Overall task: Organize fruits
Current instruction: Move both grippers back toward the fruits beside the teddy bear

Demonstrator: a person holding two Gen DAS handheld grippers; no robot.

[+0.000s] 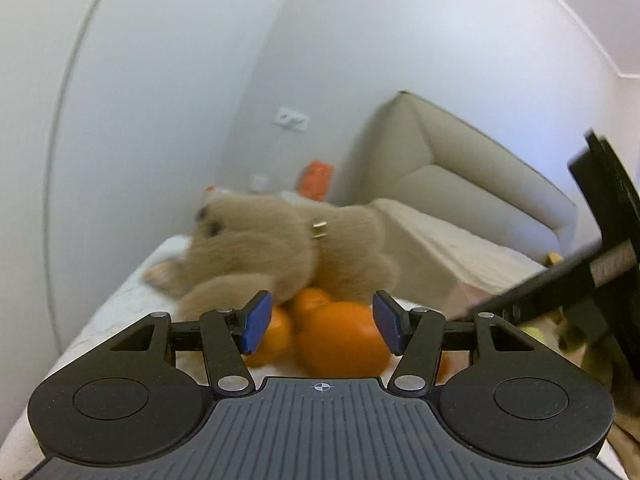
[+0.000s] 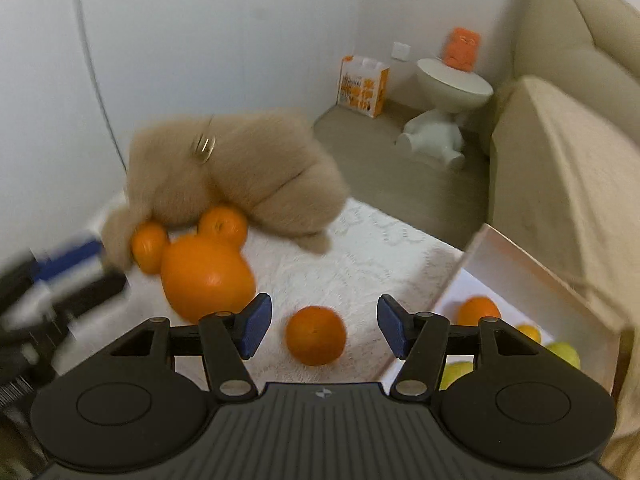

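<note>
No writing can be read anywhere; the print on the orange-and-white paper bag (image 2: 363,87) at 12 o'clock is only a blur. The left gripper (image 1: 322,322) has its blue pads apart with nothing clamped, a large smooth orange (image 1: 344,340) just beyond them and two smaller oranges (image 1: 276,330) touching it under a fluffy tan plush toy (image 1: 280,248). The right gripper (image 2: 319,326) also stands apart and empty over a lone round orange (image 2: 316,335) on the white lace-textured cloth (image 2: 360,248). At 3 o'clock an open pale box (image 2: 532,280) holds an orange and yellow-green fruits (image 2: 564,354).
</note>
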